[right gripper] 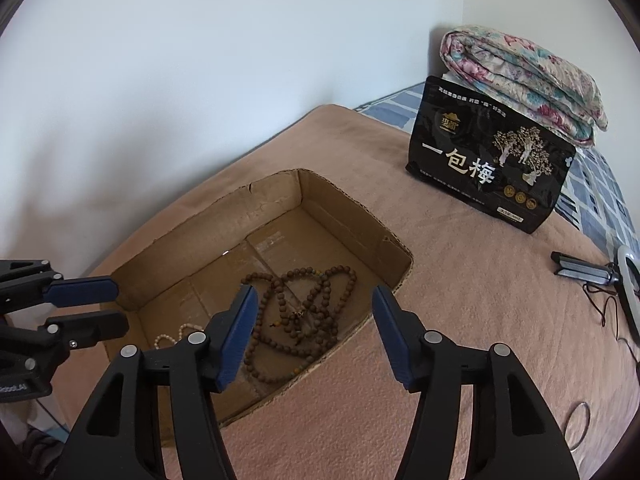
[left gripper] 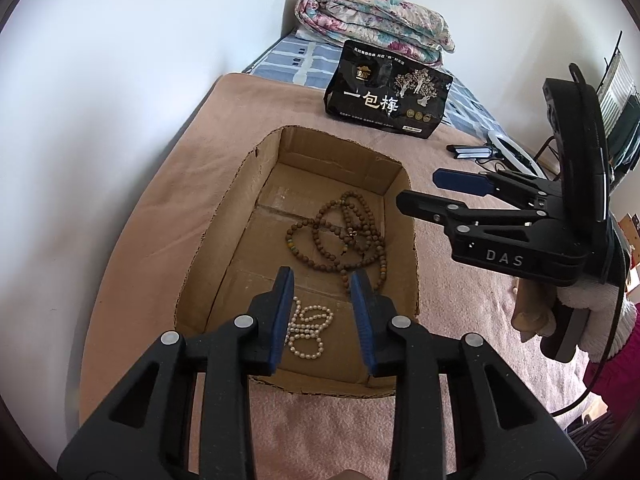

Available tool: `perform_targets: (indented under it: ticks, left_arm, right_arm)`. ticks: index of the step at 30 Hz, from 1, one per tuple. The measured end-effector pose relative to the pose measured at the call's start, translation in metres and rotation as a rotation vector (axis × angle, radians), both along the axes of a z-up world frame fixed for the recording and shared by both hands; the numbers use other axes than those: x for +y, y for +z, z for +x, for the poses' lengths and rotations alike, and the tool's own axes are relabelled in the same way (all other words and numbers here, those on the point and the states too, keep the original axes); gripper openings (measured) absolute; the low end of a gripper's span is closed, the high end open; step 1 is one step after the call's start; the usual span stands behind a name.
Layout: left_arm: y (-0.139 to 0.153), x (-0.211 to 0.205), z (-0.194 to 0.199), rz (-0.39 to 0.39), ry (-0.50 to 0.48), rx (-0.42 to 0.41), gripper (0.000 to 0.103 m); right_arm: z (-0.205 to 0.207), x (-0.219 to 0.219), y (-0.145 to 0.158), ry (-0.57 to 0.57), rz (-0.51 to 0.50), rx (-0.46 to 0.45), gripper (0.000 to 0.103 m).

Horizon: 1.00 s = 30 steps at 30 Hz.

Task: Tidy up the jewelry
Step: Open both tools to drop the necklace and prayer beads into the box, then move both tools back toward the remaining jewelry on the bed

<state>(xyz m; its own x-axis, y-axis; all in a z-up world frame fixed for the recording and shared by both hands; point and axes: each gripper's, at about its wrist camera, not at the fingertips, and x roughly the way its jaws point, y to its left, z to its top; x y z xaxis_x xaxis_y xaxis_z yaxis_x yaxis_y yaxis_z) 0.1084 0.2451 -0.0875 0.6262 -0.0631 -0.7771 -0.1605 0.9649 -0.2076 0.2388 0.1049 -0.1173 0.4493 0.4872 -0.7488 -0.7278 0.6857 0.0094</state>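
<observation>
The left tool [left gripper: 322,320] hung spread and empty over the cardboard box [left gripper: 224,216] on the bed, the pearl necklace [left gripper: 306,332] directly below its tips. The right tool [right gripper: 314,336] gaped empty near the wooden bead strand [right gripper: 304,312]. A ring [right gripper: 578,424], perhaps a bangle, lay beside the bed's edge, nearer the right.

In the cardboard box [left gripper: 240,208] on the bed [left gripper: 168,200], the bead necklace [left gripper: 340,232] lies behind the pearl strand [left gripper: 308,332]; the pouch [left gripper: 386,90] stands beyond, before the folded quilt [left gripper: 372,20].
</observation>
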Motion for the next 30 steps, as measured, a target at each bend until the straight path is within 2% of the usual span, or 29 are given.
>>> perform_targets:
  ticks: [8, 11, 13, 23, 30]
  left_arm:
    - [0.007, -0.014, -0.003, 0.053, -0.023, -0.017, 0.029]
    - [0.009, -0.021, -0.001, 0.056, -0.041, -0.021, 0.029]
    - [0.011, -0.028, 0.0, 0.06, -0.06, -0.028, 0.029]
    - [0.02, -0.079, 0.013, 0.074, -0.176, -0.033, 0.029]
    - [0.019, -0.123, 0.028, 0.075, -0.268, -0.029, 0.029]
  right_arm:
    - [-0.006, -0.022, 0.008, -0.035, 0.016, -0.004, 0.059]
    - [-0.007, -0.036, 0.014, -0.061, 0.024, -0.014, 0.068]
    - [-0.01, -0.046, 0.018, -0.076, 0.034, -0.023, 0.069]
    - [-0.013, -0.117, 0.033, -0.161, 0.047, -0.041, 0.071]
    - [-0.009, -0.184, 0.036, -0.258, 0.037, -0.05, 0.071]
